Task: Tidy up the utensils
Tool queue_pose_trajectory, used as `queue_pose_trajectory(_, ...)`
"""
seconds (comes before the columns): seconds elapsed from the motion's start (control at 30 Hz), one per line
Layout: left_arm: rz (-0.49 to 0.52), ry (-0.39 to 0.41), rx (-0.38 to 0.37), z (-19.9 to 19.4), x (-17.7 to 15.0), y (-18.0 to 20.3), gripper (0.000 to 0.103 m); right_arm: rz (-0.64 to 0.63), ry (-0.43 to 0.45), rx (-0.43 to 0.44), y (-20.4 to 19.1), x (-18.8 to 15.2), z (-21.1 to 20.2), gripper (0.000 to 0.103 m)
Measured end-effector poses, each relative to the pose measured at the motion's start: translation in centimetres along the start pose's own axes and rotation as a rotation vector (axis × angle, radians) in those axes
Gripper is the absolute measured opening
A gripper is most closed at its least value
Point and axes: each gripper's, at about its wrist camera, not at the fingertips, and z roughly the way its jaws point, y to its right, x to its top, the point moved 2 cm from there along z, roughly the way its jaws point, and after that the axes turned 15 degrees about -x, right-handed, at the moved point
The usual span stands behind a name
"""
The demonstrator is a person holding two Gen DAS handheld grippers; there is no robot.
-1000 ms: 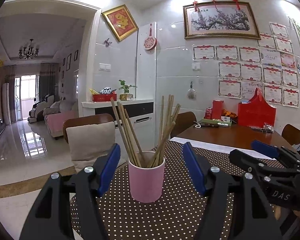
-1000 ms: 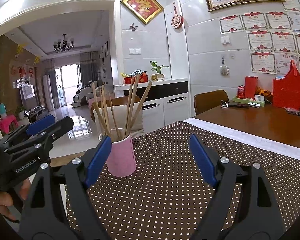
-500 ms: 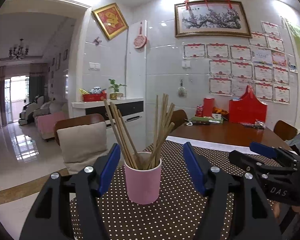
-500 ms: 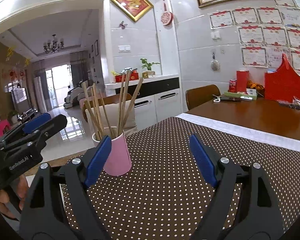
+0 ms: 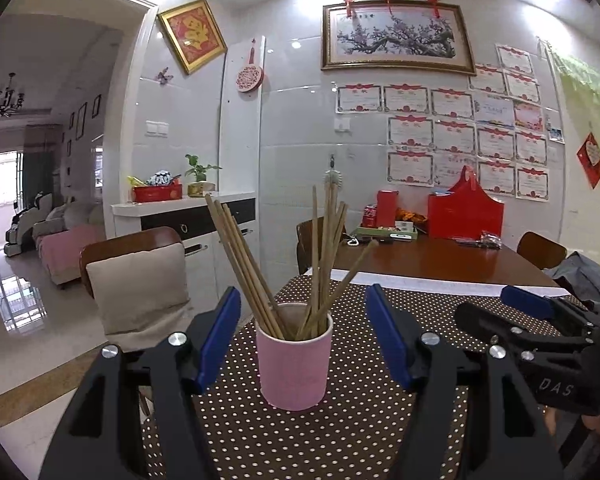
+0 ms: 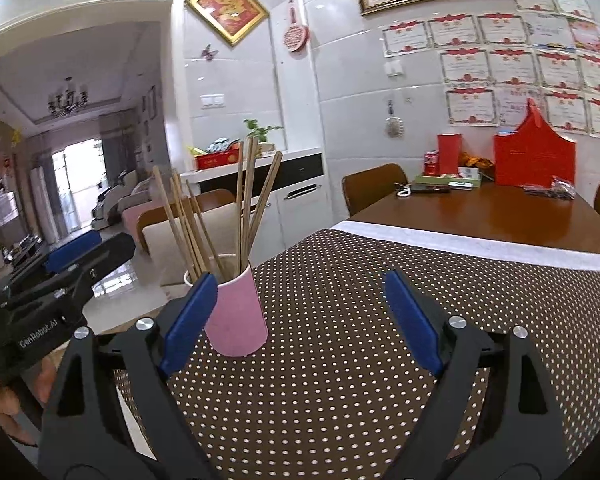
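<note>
Left wrist view: the pink cylindrical cup [image 5: 295,362] of wooden chopsticks [image 5: 284,264] stands near the brown polka-dot tablecloth's [image 5: 360,420] edge, centred between the left gripper's [image 5: 302,340] wide-open, empty fingers.

Right wrist view: the right gripper [image 6: 300,320], jaws just widened, holds nothing; the cup sits by its left finger [image 6: 188,318]; open cloth lies ahead.

A pink cup [image 5: 294,362] stands upright on the brown, white-dotted cloth [image 5: 360,420], close to the cloth's near-left corner at the edge of the surface. It is a plain, straight-sided cylinder with a pale inside and an open top. A bundle of long, thin wooden chopsticks [image 5: 320,264] stands in the cup, their lower ends hidden below its rim. They fan apart: one group leans toward the cup's left side, several rise almost straight up from its middle, and one slants out to its right. They stand well above the cup's rim.
</note>
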Motion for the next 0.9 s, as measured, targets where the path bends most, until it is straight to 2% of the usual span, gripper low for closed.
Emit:
queue_pose_trajectory(0.23, -0.021, -0.029, -0.074, 0.5, -0.7, -2.4, 0.065, 0.013, 0.021, -0.081, -2.5, -0.4, -0.7, 0.089)
queue_pose_trajectory(0.47, -0.021, -0.026, -0.125, 0.6, -0.9, -4.3, 0.065, -0.005, 0.029, -0.144, -5.1, -1.1, -0.8, 0.09)
queue_pose_trajectory(0.9, -0.01, 0.0, -0.216, 0.7, -1.2, -6.8, 0.065, -0.014, 0.033, -0.203, -7.7, -1.3, -0.3, 0.094)
